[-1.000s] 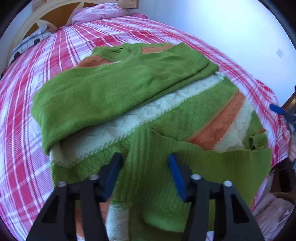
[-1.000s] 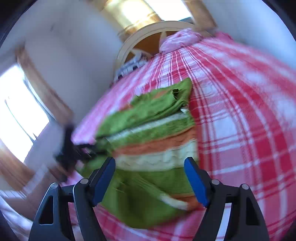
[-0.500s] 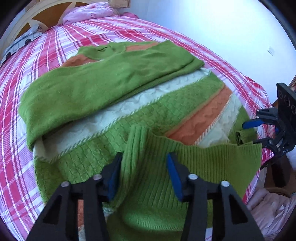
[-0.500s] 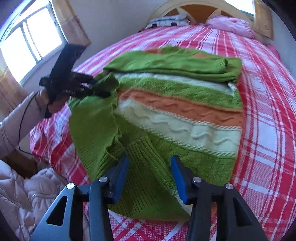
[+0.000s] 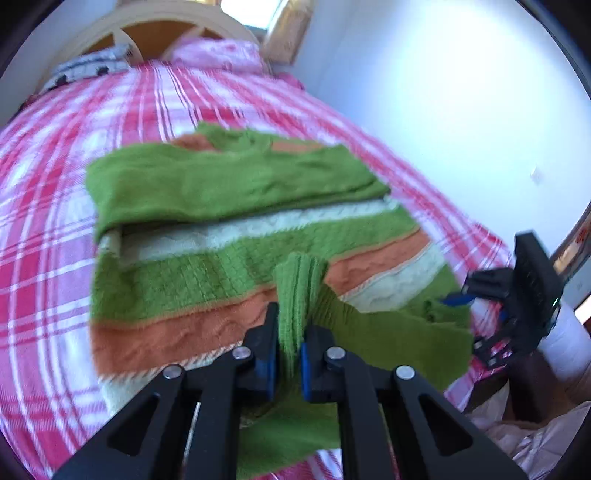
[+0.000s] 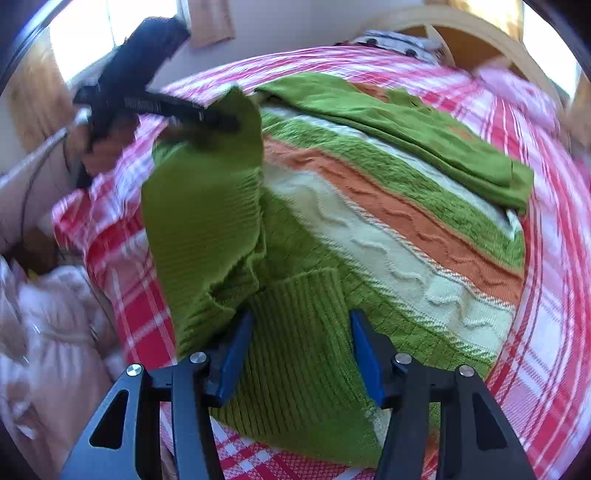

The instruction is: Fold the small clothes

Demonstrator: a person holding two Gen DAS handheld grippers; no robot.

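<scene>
You're working over a bed covered with a red, pink and white plaid cotton bedspread [image 5: 155, 110], which fills most of both views. At its far end stands a curved cream headboard with orange-brown wooden panels [image 5: 155, 31], and against it lie a rumpled pink pillow [image 5: 218, 53] and a grey-and-white patterned pillow with dark spots [image 5: 92, 68]. To one side you have a plain pale bluish-white wall [image 5: 424, 92]. On the opposite side, a bright sunlit window [image 6: 85, 33] glares beside a tan curtain [image 6: 212, 20]. A pale pink quilted fabric heap [image 6: 48, 314] sits below the bed's near corner.
</scene>
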